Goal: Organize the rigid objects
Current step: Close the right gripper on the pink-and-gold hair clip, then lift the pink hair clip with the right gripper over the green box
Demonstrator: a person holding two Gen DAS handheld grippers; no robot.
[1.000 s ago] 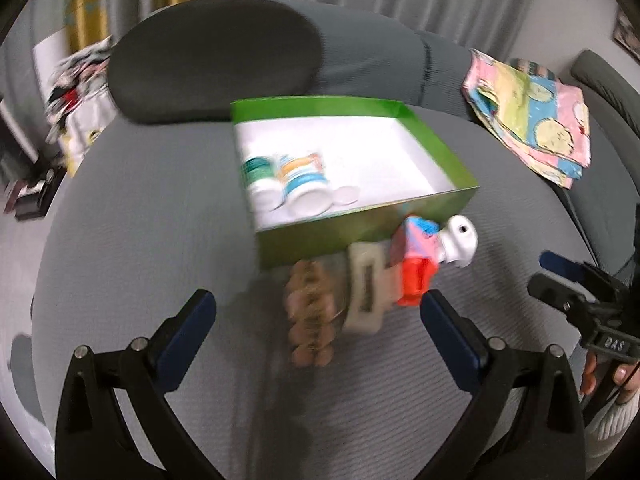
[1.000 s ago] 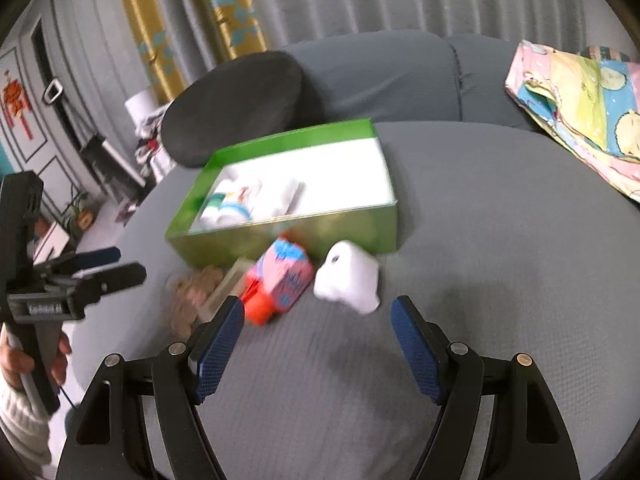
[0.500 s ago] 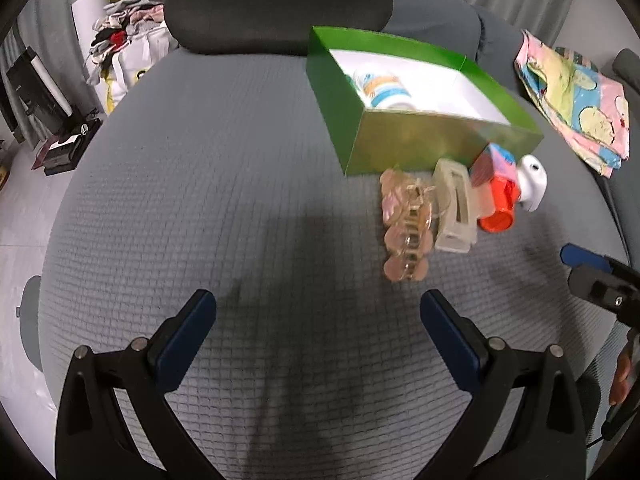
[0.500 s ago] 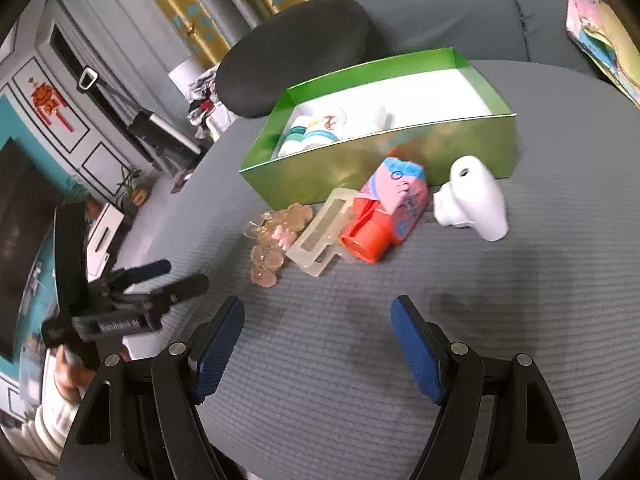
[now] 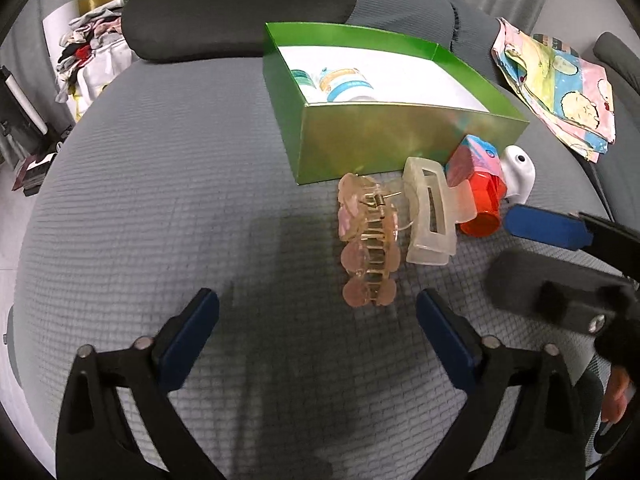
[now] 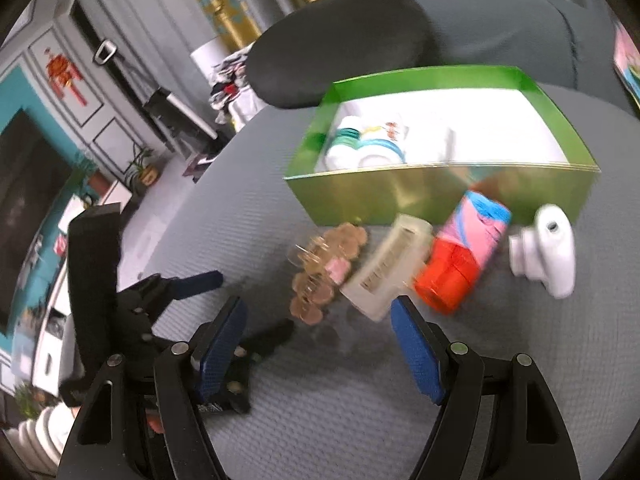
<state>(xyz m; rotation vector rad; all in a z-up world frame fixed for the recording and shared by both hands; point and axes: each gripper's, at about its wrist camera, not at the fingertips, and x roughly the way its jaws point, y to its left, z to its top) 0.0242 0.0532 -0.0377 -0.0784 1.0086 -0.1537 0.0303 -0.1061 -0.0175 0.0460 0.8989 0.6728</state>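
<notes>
A green box [image 5: 384, 148] [image 6: 440, 196] with a white floor sits on the grey cushion and holds two small bottles [image 5: 340, 84] [image 6: 368, 148]. In front of it lie a pink hair claw [image 5: 366, 248] [image 6: 324, 268], a clear hair claw [image 5: 428, 212] [image 6: 388, 272], a pink bottle with a red cap [image 5: 478, 184] [image 6: 464, 260] and a white gadget [image 5: 518, 172] [image 6: 544, 252]. My left gripper [image 5: 316, 320] [image 6: 232, 304] is open, just short of the pink claw. My right gripper [image 6: 320, 328] [image 5: 520, 248] is open, close to both claws.
A dark cushion [image 5: 240, 4] lies behind the box. A colourful folded cloth [image 5: 556, 84] lies at the right. Clutter and furniture stand on the floor at the left [image 6: 100, 140]. Bare grey cushion [image 5: 160, 200] spreads left of the objects.
Both grippers have come closer to the row of objects; they now look larger. The right gripper has moved in beside the left. Nothing was taken hold of.
</notes>
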